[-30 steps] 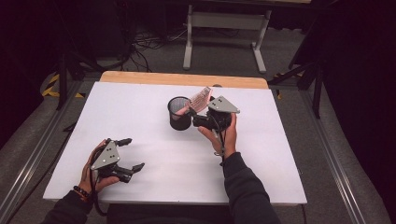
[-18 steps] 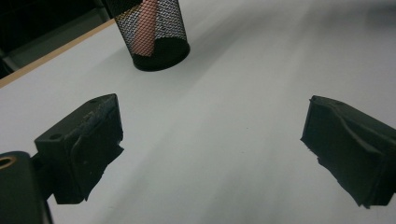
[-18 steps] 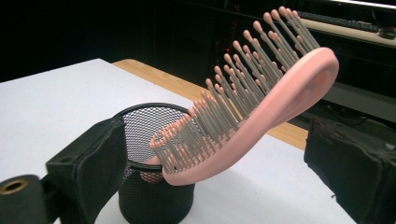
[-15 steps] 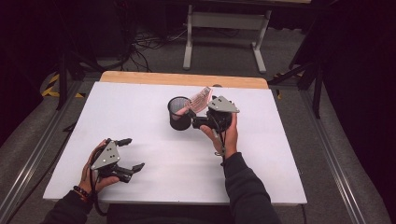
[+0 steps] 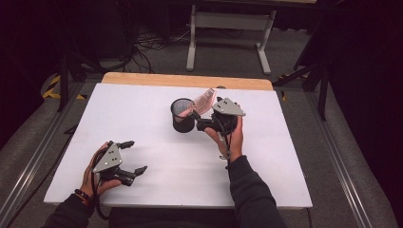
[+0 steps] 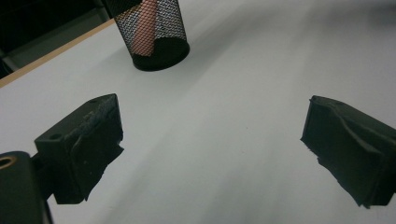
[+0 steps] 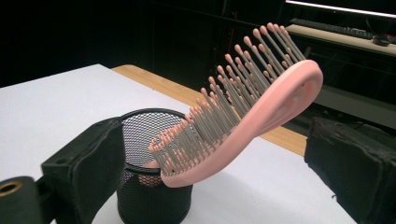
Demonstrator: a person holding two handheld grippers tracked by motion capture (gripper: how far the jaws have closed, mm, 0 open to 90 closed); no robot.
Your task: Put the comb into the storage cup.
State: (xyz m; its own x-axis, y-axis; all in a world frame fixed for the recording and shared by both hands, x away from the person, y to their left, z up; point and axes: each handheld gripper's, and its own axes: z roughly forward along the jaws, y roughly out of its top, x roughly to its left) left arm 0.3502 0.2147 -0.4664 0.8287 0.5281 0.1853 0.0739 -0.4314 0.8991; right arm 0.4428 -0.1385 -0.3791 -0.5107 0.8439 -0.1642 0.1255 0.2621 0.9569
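Note:
A black mesh cup (image 5: 181, 118) stands upright near the middle of the white table. A pink hairbrush (image 5: 204, 99) leans in it, handle down, with the bristled head sticking up and to the right. My right gripper (image 5: 199, 119) is just right of the cup and open. In the right gripper view the brush (image 7: 252, 112) lies between the wide-apart jaws, touching neither, above the cup (image 7: 149, 191). My left gripper (image 5: 134, 156) rests open at the front left, holding nothing. In the left gripper view the cup (image 6: 161, 32) is far ahead, and the pink handle (image 6: 147, 28) shows through the mesh.
The white tabletop (image 5: 119, 109) has a wooden strip (image 5: 185, 80) along its far edge. A grey metal stand (image 5: 228, 28) and cables sit on the floor behind. Metal rails (image 5: 332, 156) run along both sides of the table.

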